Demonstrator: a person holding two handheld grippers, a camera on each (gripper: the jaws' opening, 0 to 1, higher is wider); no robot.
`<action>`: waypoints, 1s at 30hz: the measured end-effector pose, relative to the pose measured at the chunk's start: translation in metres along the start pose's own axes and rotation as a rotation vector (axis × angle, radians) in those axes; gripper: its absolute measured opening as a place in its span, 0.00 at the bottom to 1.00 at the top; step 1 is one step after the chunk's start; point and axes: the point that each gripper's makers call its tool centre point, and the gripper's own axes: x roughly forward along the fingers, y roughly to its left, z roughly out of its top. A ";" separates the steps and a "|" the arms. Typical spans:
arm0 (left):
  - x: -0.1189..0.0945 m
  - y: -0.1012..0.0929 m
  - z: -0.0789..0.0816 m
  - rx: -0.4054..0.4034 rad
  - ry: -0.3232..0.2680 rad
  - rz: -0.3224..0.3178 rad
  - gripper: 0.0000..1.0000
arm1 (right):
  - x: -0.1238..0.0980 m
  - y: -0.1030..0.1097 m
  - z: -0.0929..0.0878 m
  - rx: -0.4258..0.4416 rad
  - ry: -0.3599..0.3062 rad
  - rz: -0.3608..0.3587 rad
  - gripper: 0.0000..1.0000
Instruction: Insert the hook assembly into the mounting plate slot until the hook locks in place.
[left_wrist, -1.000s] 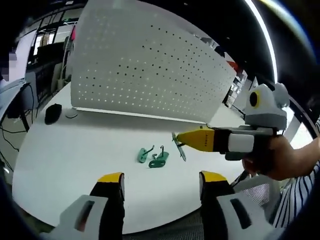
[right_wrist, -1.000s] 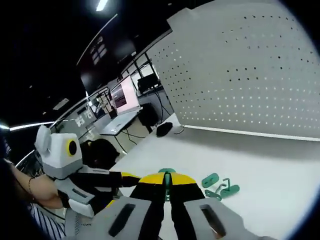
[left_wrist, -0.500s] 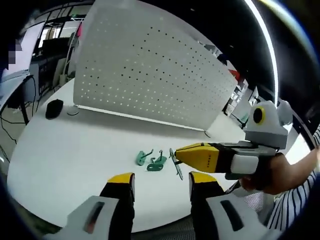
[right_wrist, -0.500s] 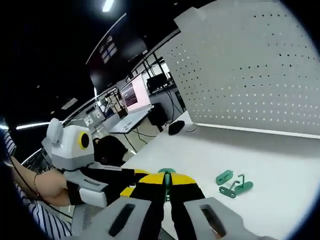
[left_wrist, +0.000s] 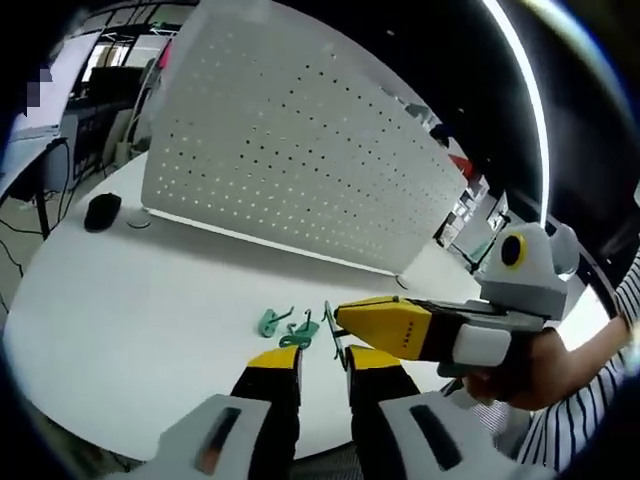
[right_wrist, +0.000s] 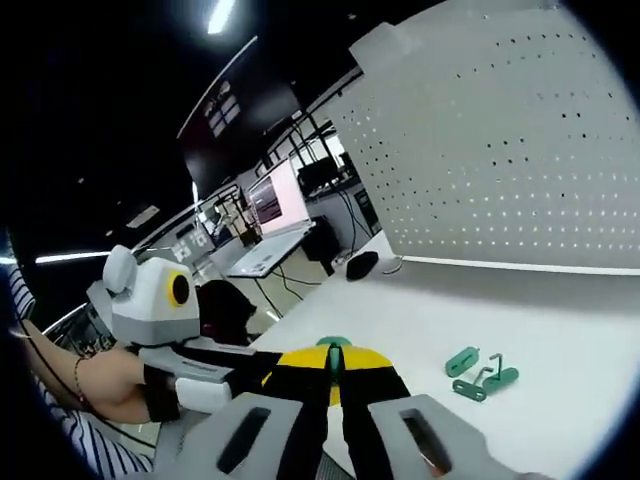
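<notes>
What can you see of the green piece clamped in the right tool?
The green piece is thin, flat and looks like plastic. It stands edge-on in the right gripper view, pinched between the yellow pads of the right tool, its rounded top poking just above them. In the left gripper view it juts from that tool's tip, above the white table, touching nothing else.

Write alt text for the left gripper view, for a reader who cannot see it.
The right gripper, reaching in from the right, holds a thin green plate just above the left gripper, whose yellow-tipped fingers stand slightly apart. Beyond lie small green hooks on a white table, before a white pegboard.
</notes>
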 end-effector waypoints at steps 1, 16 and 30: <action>0.000 0.000 0.001 -0.008 -0.004 0.001 0.19 | 0.000 0.000 0.001 -0.001 -0.003 0.000 0.00; 0.000 -0.008 0.001 -0.057 -0.006 -0.054 0.11 | -0.002 0.003 0.004 -0.027 -0.017 -0.009 0.00; -0.001 -0.014 -0.002 -0.080 0.015 -0.082 0.03 | -0.005 0.006 0.002 -0.065 -0.004 -0.011 0.00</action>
